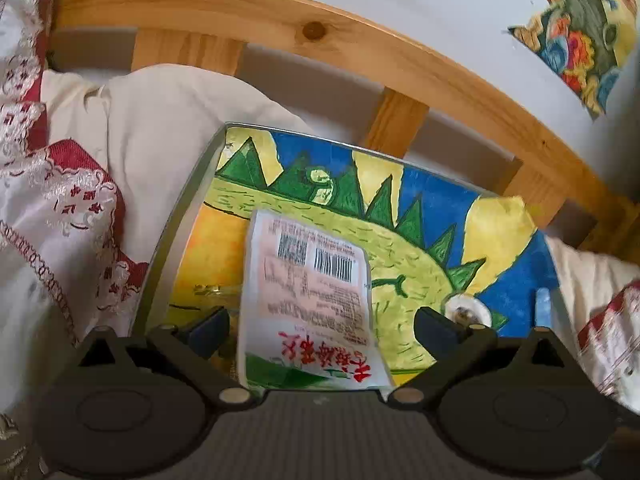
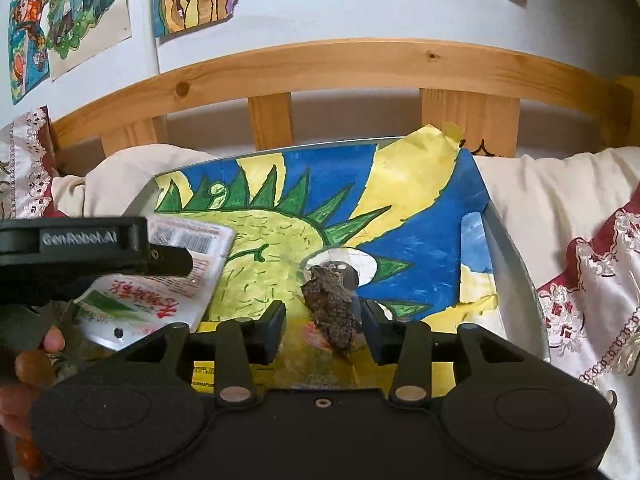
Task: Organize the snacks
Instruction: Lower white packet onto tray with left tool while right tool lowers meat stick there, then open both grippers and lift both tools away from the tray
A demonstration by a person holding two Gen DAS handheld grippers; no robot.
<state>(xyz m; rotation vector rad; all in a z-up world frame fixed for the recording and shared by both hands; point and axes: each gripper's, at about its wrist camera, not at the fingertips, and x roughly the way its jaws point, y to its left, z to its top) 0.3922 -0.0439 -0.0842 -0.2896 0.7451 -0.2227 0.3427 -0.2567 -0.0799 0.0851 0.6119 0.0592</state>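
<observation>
A white and pink snack packet (image 1: 312, 300) with red print lies on a metal tray (image 1: 180, 216) lined with a painted dinosaur picture. My left gripper (image 1: 320, 332) is open, its fingers wide on either side of the packet's near end, not touching it. The packet also shows in the right wrist view (image 2: 172, 280), under the left gripper's body. My right gripper (image 2: 322, 326) holds a clear bag with a dark brown snack (image 2: 330, 304) between its fingers, over the tray (image 2: 516, 264).
The tray rests on a bed with cream pillows (image 1: 160, 120) and red and white embroidered bedding (image 2: 592, 280). A wooden headboard (image 2: 320, 64) runs behind it. Drawings (image 2: 72, 12) hang on the white wall.
</observation>
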